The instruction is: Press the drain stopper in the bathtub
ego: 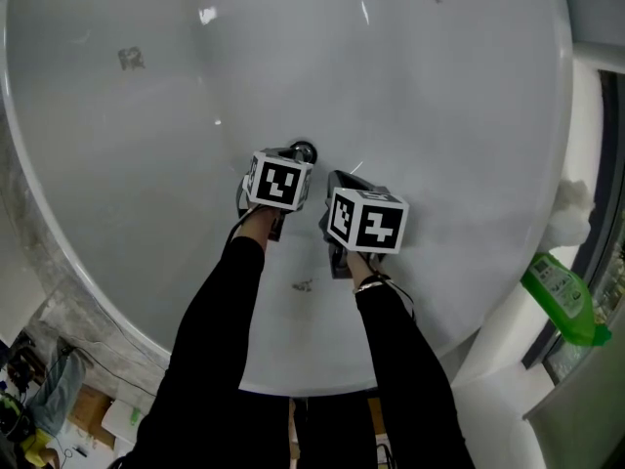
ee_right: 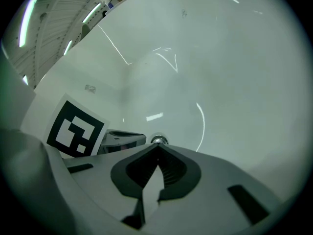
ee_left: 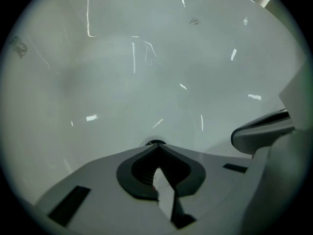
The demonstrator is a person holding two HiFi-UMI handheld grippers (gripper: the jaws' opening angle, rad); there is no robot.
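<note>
Bathtub [ego: 439, 115] floor, round drain stopper [ego: 304, 151] face-up

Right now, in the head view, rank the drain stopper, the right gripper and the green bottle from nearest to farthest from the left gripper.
1. Drain stopper: just ahead of the left gripper.
2. Right gripper: beside it, on its right.
3. Green bottle: far right, at the picture's edge.
</note>
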